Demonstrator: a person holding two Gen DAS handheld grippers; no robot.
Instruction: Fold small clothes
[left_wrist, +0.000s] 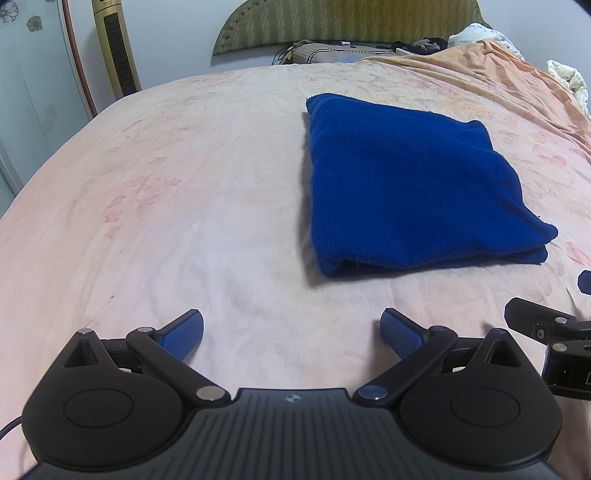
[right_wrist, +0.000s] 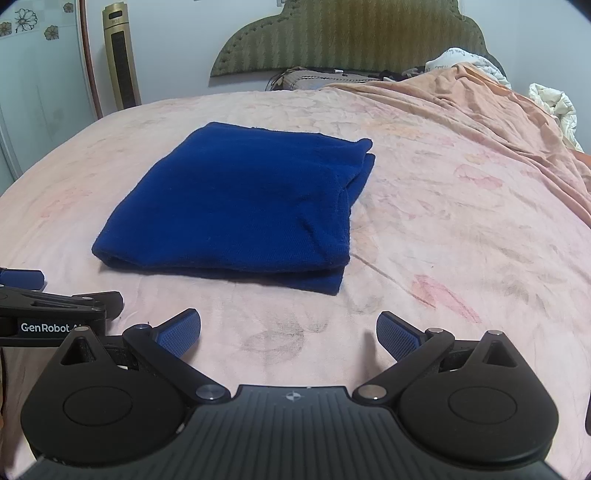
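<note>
A dark blue knit garment (left_wrist: 410, 177) lies folded into a thick rectangle on the pink bed sheet (left_wrist: 184, 206). It also shows in the right wrist view (right_wrist: 240, 206), ahead and left of centre. My left gripper (left_wrist: 291, 332) is open and empty, hovering over the sheet in front of the garment's near left corner. My right gripper (right_wrist: 288, 332) is open and empty, in front of the garment's near right corner. Each gripper shows at the edge of the other's view, the right one (left_wrist: 546, 328) and the left one (right_wrist: 55, 306). Neither touches the garment.
A rumpled orange blanket (right_wrist: 498, 122) covers the bed's far right. A green padded headboard (right_wrist: 351, 37) and pillows with clutter (right_wrist: 321, 77) are at the far end. A gold tower fan (right_wrist: 120, 55) and a wardrobe stand at the left.
</note>
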